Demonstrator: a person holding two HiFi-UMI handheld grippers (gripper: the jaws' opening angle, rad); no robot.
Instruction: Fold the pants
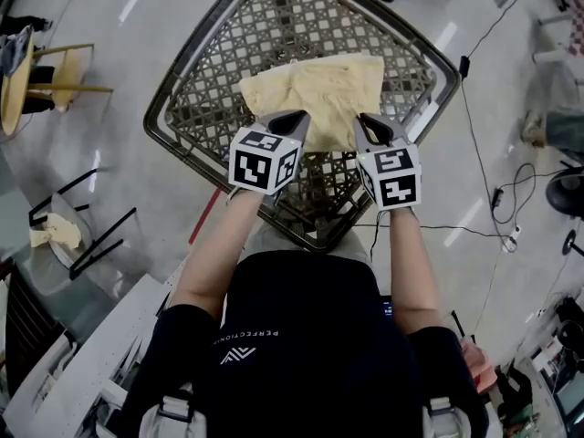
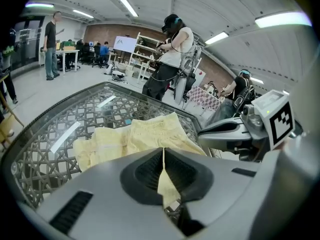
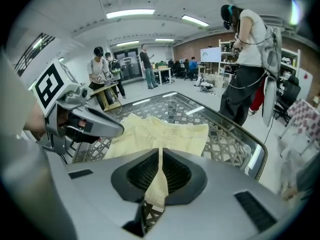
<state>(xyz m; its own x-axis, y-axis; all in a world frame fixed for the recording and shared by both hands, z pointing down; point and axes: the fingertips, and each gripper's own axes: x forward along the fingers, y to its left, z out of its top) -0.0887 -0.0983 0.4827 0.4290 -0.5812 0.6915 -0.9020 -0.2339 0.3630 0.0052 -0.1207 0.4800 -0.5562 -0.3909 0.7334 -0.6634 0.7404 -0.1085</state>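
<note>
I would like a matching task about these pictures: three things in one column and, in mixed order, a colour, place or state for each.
Things:
1. pants
2. left gripper
3. table

Descriptions:
A. glass top over a woven lattice
B. shut on the near edge of the cloth
C. pale yellow, lying spread on the tabletop

Right pairs: 1-C, 2-B, 3-A.

My head view looks steeply down from above onto the lattice table (image 1: 187, 108). Each gripper view rides close behind its own jaws, facing forward across that table; all three views share the yellow pants (image 1: 319, 85).
</note>
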